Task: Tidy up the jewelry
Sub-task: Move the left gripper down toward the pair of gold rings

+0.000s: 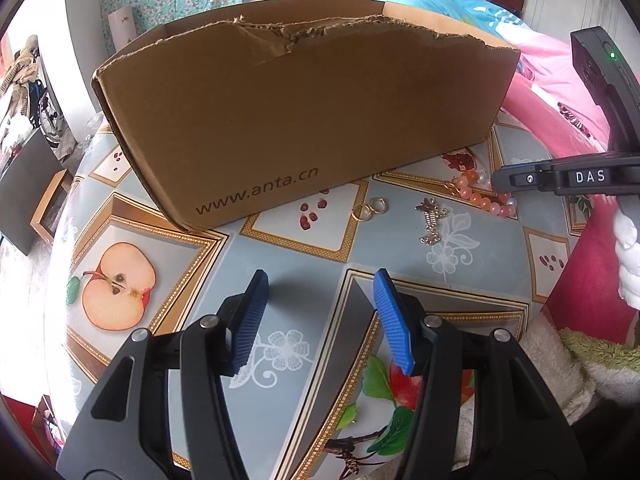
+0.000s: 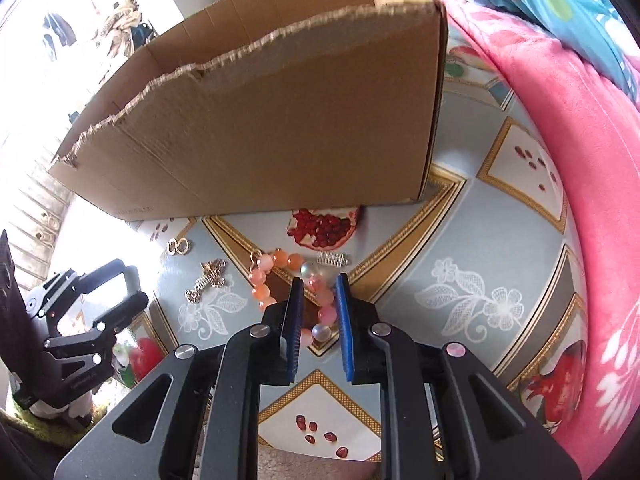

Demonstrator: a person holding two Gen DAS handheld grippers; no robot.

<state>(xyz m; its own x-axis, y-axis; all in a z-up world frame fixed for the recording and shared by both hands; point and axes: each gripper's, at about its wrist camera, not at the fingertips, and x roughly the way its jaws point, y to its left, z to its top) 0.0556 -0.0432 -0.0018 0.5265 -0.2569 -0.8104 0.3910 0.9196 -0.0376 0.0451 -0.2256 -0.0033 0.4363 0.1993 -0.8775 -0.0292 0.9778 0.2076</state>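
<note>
Left hand-held gripper (image 1: pixel 318 288) hangs apart over bare fruit-print tabletop (image 1: pixel 304 256) near its front edge, right hand-held gripper (image 2: pixel 318 284), narrowly parted, straddles the bead bracelet (image 2: pixel 280 280) before the cardboard box (image 2: pixel 260 140).

Cardboard box (image 2: pixel 260 128) on bench (image 2: pixel 460 240); in front, left to right: rings (image 2: pixel 179 246), pendant (image 2: pixel 206 280), bead bracelet (image 2: pixel 276 280).

Home bedroom: quilt (image 1: pixel 460 4), fruit-print tablecloth (image 1: pixel 304 256).

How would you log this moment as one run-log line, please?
left gripper: open, empty | right gripper: fingers astride bead bracelet, grip unclear | gold rings, silver pendant: on table | box: upright
</note>
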